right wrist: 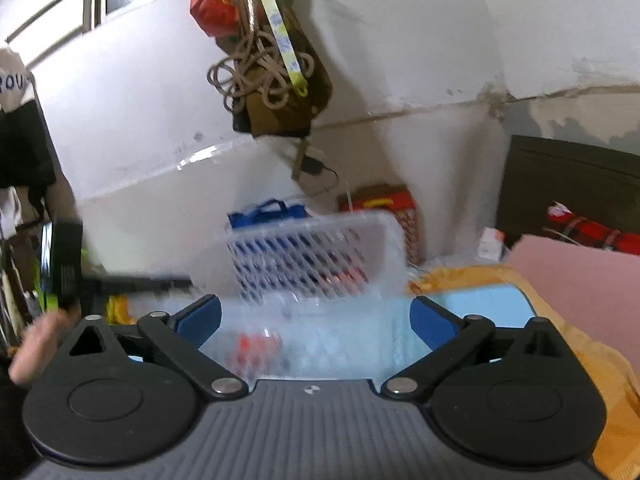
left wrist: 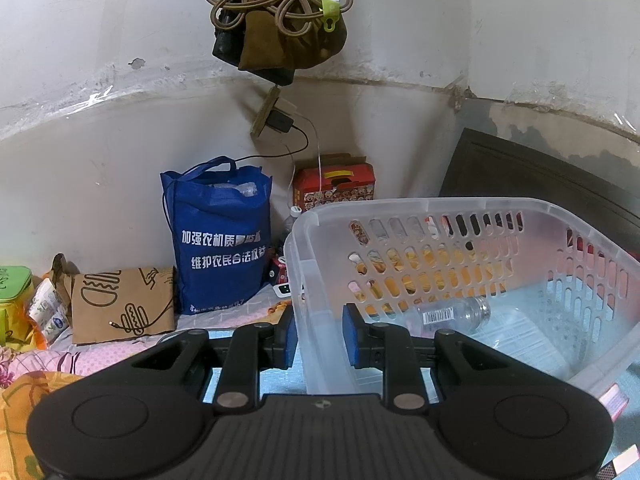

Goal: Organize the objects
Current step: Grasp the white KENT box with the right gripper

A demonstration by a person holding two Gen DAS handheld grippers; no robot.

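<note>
Left gripper (left wrist: 319, 334) clamped on the near left wall of the clear perforated plastic basket (left wrist: 520, 216), blue-padded fingers (left wrist: 291, 336) narrow, one outside the wall and one inside. Basket lifted or tilted above the light blue bed sheet (left wrist: 280, 384); which of the two could not be told. Inside the basket, on its floor just beyond the inner finger, lay a clear empty plastic bottle (left wrist: 456, 314) on its side, barcode label up. Left of the basket stood a blue fabric tote bag with white lettering (left wrist: 222, 240), and further left of that a brown paper bag with a burger drawing (left wrist: 122, 304) leaned against the wall. Behind the basket's far left corner sat a red printed carton (left wrist: 334, 182). Above the basket hung a tangle of tan cord and brown cloth (left wrist: 276, 16) on the wall.

Right gripper (right wrist: 316, 322) spread wide, fingers (right wrist: 200, 316) holding nothing, hovering at the near side of the basket (right wrist: 316, 248). View blurred; something red (right wrist: 256, 346) seen low in the basket, not identifiable. Right of the basket, an orange blanket (right wrist: 600, 380) on the bed.
</note>
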